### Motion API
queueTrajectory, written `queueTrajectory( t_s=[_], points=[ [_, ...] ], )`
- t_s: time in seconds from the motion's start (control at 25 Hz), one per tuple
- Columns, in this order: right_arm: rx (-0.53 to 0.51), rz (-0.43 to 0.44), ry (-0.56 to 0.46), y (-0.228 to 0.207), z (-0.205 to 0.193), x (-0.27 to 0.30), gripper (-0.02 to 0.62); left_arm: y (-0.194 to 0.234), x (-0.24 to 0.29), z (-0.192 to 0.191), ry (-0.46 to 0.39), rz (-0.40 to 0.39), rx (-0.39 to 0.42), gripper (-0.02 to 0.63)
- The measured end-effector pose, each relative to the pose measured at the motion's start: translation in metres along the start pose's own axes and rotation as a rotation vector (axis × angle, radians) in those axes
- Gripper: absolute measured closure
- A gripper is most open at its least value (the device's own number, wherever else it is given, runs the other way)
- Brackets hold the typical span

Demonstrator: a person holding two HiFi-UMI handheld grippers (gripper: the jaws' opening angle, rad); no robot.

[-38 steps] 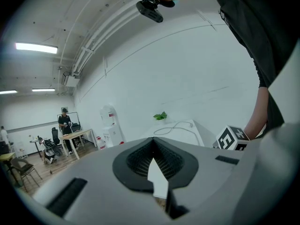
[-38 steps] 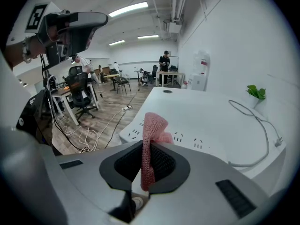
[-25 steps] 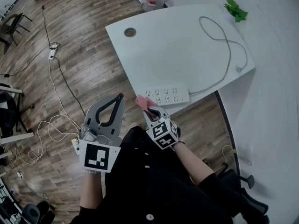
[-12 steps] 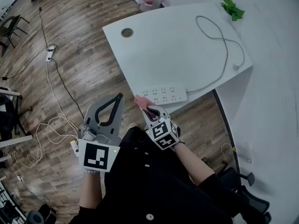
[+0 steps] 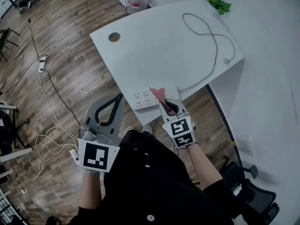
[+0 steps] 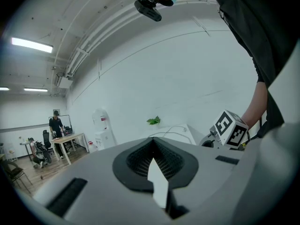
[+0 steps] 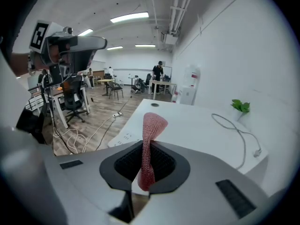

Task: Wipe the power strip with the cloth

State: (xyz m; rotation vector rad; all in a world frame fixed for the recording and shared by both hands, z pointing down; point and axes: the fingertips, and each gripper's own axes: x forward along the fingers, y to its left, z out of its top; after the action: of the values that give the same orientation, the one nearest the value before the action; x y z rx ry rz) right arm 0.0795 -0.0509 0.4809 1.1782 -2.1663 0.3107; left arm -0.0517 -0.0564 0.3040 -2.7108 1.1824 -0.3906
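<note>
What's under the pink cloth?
The white power strip on the table lies below the pink cloth held by the right gripper. Its sockets show at the left; the stretch beneath the cloth is covered.

1. No words or numbers can be read anywhere.
2. The left cube [image 5: 97,156] has black and white squares on it. They are shapes, not letters.
3. The right cube [image 5: 180,131] has the same kind of squares.
4. The water jug [image 5: 136,1] has a red label, too small to read.
5. Any print on the power strip [image 5: 143,99] is too small to read.
</note>
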Motion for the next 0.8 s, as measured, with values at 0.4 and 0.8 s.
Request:
queueTrajectory(
  t_s=[0.4, 0.8],
  points=[
    [-0.004, -0.206, 0.056, -0.108, -0.023, -0.012, 0.538, 0.001, 0.004, 0.002, 0.005, 0.008, 0.004, 0.595],
    [-0.014, -0.18, 0.155, -0.119, -0.049, 0.025, 0.538, 0.008, -0.004, -0.007, 0.04, 0.053, -0.004, 0.595]
  ],
)
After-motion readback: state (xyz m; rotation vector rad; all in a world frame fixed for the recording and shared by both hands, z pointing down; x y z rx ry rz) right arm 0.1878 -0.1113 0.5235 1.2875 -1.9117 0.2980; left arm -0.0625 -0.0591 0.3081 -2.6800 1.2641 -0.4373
